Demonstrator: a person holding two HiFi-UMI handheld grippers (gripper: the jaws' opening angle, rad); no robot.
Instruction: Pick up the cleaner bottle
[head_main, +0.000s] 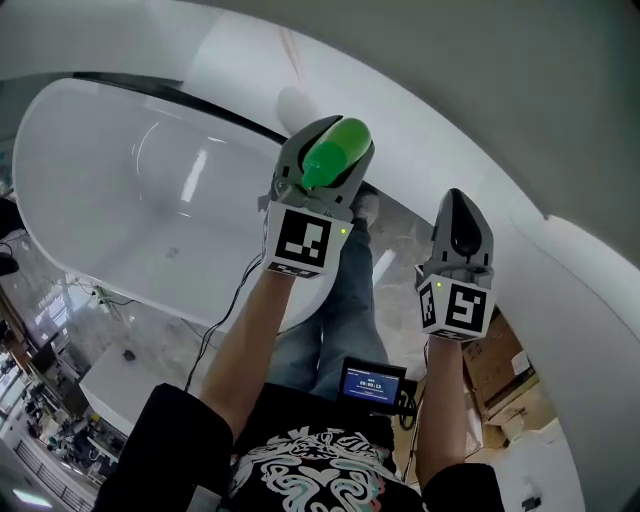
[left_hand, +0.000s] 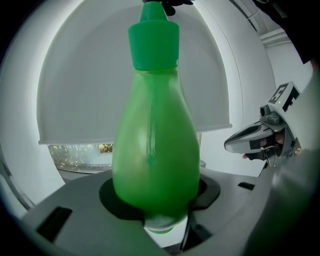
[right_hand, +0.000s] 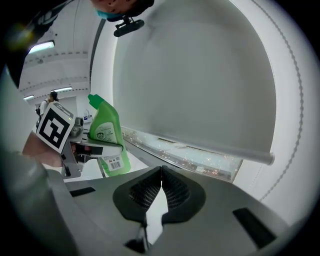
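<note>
The green cleaner bottle (head_main: 336, 152) is held up in the air by my left gripper (head_main: 328, 150), whose jaws are shut on its rounded body. In the left gripper view the bottle (left_hand: 155, 155) stands upright and fills the middle, its green cap (left_hand: 152, 42) at the top. From the right gripper view I see the bottle's labelled side (right_hand: 108, 135) and the left gripper's marker cube (right_hand: 54, 128). My right gripper (head_main: 458, 222) hovers to the right of the bottle, apart from it. Its ribbed pads (right_hand: 172, 191) are pressed together with nothing between them.
A white bathtub (head_main: 100, 230) lies below and to the left. A curved white wall (head_main: 560, 270) runs along the right. A white roller blind (right_hand: 200, 90) hangs ahead over a speckled ledge (right_hand: 190, 157). Cardboard boxes (head_main: 500, 370) sit on the floor at right. A small screen (head_main: 372, 383) hangs at the person's waist.
</note>
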